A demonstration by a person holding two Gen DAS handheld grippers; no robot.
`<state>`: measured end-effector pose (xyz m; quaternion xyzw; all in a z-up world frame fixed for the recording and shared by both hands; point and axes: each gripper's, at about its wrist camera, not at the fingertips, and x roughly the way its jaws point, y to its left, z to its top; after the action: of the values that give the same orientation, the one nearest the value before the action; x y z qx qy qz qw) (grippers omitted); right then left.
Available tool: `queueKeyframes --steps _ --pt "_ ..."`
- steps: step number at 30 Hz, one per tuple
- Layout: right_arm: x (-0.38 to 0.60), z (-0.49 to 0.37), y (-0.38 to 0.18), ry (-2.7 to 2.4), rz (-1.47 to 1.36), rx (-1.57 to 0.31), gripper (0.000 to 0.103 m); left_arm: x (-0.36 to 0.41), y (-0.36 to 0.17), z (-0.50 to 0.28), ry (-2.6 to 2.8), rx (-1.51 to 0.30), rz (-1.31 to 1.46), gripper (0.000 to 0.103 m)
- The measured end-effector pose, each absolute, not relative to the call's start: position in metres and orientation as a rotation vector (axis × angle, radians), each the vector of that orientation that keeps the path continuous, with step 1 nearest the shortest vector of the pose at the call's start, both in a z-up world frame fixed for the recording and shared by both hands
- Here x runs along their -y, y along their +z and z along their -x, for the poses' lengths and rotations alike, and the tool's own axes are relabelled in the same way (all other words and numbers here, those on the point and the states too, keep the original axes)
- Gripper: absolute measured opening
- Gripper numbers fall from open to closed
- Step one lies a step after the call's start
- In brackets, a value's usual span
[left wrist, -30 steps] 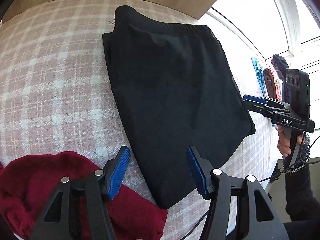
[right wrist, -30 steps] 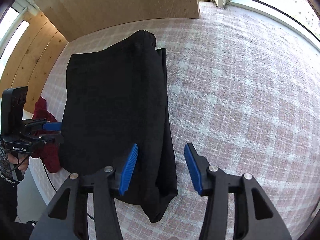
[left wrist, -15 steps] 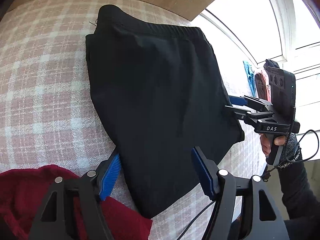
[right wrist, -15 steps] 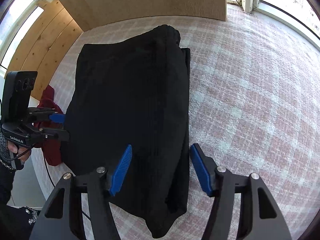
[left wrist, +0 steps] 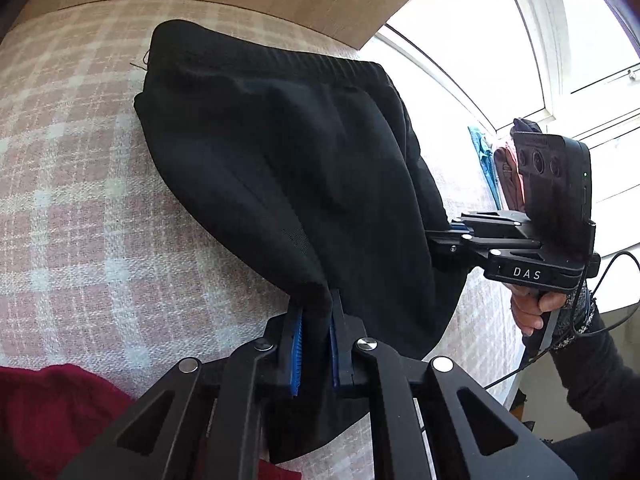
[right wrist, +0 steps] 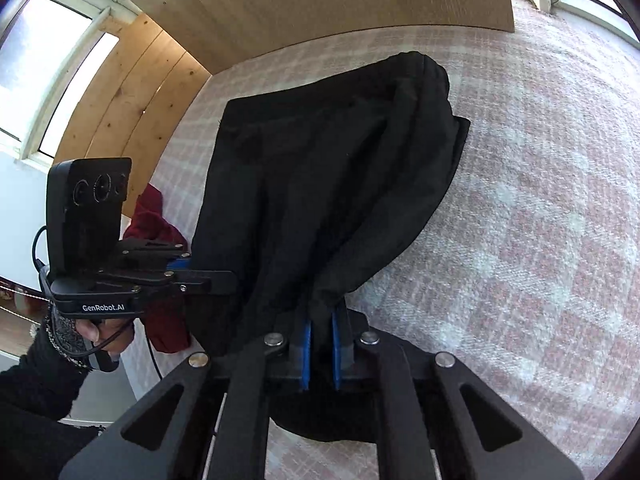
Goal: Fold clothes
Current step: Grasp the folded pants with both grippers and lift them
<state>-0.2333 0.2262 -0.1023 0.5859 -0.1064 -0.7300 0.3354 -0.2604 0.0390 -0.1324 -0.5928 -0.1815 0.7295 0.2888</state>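
Black garment (left wrist: 304, 152) spread lengthwise on the pink checked cloth (left wrist: 80, 200) over the surface: ribbed far end lying flat, near edge lifted clear of the cloth and bunched into ridges running toward the two grips.

Left gripper (left wrist: 316, 320) closed tight on the near left corner, blue-padded fingers (left wrist: 296, 344) pressed in with only a fold of fabric between them. Right gripper (right wrist: 322, 320) likewise clamped on the near right corner, pads nearly meeting around the cloth. Held at both corners, probably to keep the raised edge level and taut so as to carry it over toward the ribbed end in one fold. Far end left resting, likely to serve as the anchor for that fold.

Red garment (left wrist: 52, 412) heaped at the near left edge of the surface, touching or just under the black one, apparently parked aside.

Count: one black garment, one red garment, two grippers, four fingers, two hands, right (left wrist: 532, 312) and left (right wrist: 104, 332). By the window, a few hanging clothes (left wrist: 508, 160), exact number hard to tell.
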Motion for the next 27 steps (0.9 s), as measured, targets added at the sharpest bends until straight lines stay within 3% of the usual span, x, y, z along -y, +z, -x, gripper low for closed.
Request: queueKeyframes --steps 9,14,27 --pt "-0.27 0.207 -0.013 -2.032 -1.395 0.328 0.007 -0.038 -0.035 0.249 2.006 0.465 1.336 0.008" --pt "-0.303 0.189 0.038 -2.121 -1.334 0.324 0.007 -0.081 0.018 0.236 2.018 0.359 1.232 0.008" --pt "-0.429 0.134 0.149 -2.352 -1.22 0.313 0.007 -0.182 0.095 0.202 1.892 0.241 1.103 0.008"
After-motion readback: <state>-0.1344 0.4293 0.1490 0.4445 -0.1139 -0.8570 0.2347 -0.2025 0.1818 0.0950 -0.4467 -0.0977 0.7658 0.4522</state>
